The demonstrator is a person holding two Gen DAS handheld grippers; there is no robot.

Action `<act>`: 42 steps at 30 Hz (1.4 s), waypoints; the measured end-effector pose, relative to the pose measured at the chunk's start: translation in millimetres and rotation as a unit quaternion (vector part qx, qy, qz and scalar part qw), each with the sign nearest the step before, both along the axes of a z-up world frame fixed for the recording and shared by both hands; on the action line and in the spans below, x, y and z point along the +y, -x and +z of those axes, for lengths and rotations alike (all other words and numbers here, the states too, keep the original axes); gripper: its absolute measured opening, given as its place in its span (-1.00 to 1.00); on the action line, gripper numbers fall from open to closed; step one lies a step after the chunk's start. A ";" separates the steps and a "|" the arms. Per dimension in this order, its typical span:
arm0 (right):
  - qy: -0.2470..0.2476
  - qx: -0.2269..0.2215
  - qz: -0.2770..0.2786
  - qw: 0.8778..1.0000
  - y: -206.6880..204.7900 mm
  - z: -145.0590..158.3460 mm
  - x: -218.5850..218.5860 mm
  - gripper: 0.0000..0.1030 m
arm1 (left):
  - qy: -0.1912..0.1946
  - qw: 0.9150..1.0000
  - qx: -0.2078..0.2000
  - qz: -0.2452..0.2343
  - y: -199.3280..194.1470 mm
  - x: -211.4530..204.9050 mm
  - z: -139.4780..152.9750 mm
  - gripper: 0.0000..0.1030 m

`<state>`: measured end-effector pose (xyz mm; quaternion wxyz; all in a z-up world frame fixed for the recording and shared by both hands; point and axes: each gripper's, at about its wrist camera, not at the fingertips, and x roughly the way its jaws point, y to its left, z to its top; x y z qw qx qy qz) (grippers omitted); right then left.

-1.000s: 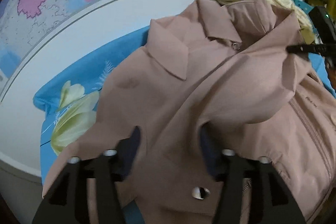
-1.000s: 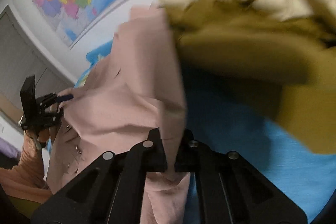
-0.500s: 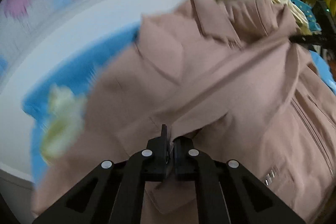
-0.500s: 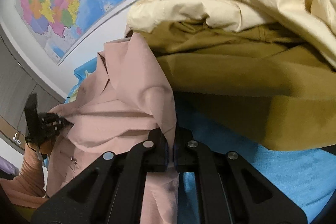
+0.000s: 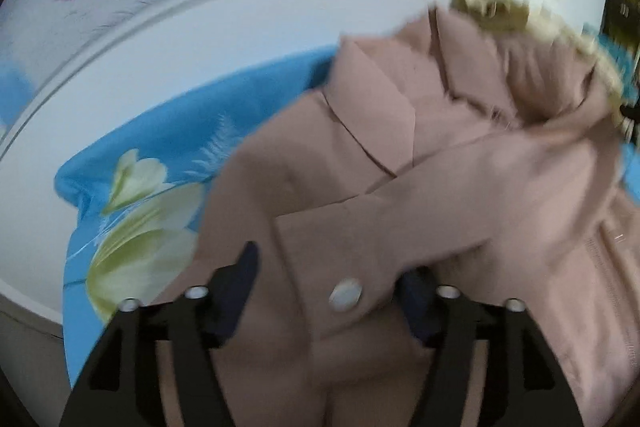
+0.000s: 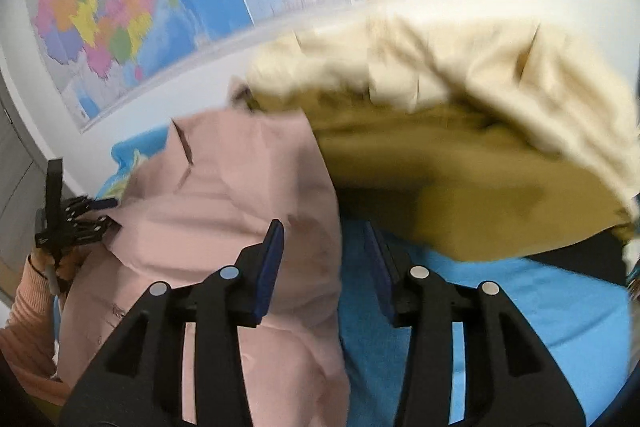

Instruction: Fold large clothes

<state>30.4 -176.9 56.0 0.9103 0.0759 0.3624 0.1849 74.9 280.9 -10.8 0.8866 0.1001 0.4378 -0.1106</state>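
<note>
Left wrist view: a dusty-pink jacket point(image 5: 460, 187) fills the centre and right of the frame, spread over a blue floral sheet point(image 5: 132, 195) that shows at the left. One sleeve point(image 5: 420, 223) lies folded across the chest, its cuff with a pale round button point(image 5: 345, 295) at lower centre. The collar point(image 5: 380, 107) points toward the upper right. The left tool point(image 5: 330, 291) has just been opening; its jaws stand apart on either side of the cuff, with no pad pressing the cloth.

Right wrist view: the jacket's edge lies at centre left, beside a heap of cream and olive clothes point(image 6: 460, 155) at upper right. The right tool point(image 6: 324, 267) has also just been opening; the jacket's edge sits between its jaws, which are apart and not clamped on it.

Judgement: the sleeve fold looks done; folding the body, and the heap beyond, remains. The fabric looks soft and mid-weight, creasing in broad rolls.
</note>
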 end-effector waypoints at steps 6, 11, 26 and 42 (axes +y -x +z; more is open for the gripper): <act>-0.006 0.004 0.194 0.981 3.4 11.6 112.5 -0.19 | 0.017 0.996 -0.066 0.052 46.2 45.5 45.0 0.40; 0.040 0.063 0.294 0.953 -20.4 -34.0 213.9 -0.25 | -0.027 0.992 -0.056 0.112 67.0 77.9 40.9 0.45; -0.033 0.080 0.462 0.883 41.4 -15.0 314.0 0.08 | 0.022 0.988 0.037 0.147 90.3 127.8 10.8 -0.94; -0.128 0.082 0.517 0.842 52.6 36.2 374.6 -0.97 | 0.108 0.984 -0.023 0.140 88.2 119.1 84.6 -0.03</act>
